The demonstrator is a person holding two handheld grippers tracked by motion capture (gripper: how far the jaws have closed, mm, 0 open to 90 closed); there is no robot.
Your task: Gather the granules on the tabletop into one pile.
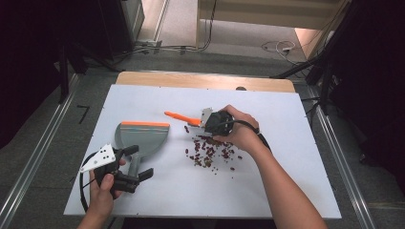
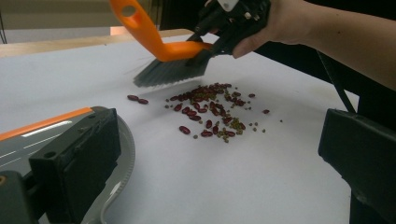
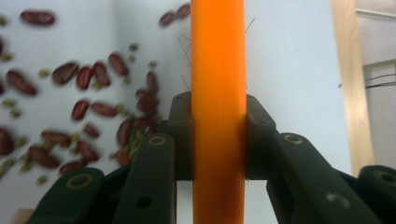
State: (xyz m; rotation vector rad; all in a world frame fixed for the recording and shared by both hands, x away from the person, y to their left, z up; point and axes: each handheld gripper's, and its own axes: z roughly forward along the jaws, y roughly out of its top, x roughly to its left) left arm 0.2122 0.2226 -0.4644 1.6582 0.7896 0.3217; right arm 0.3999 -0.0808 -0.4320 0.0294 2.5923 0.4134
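One orange brush, one grey dustpan and one loose heap of red and green beans, too many to count, beside the dustpan.

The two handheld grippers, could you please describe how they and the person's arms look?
Both grippers are black with two blocky jaws. The left gripper carries a white three-cornered plate with dark dots, and a black cable loops below it. The right gripper trails a black cable past the wrist. Forearms are bare, no sleeves visible.
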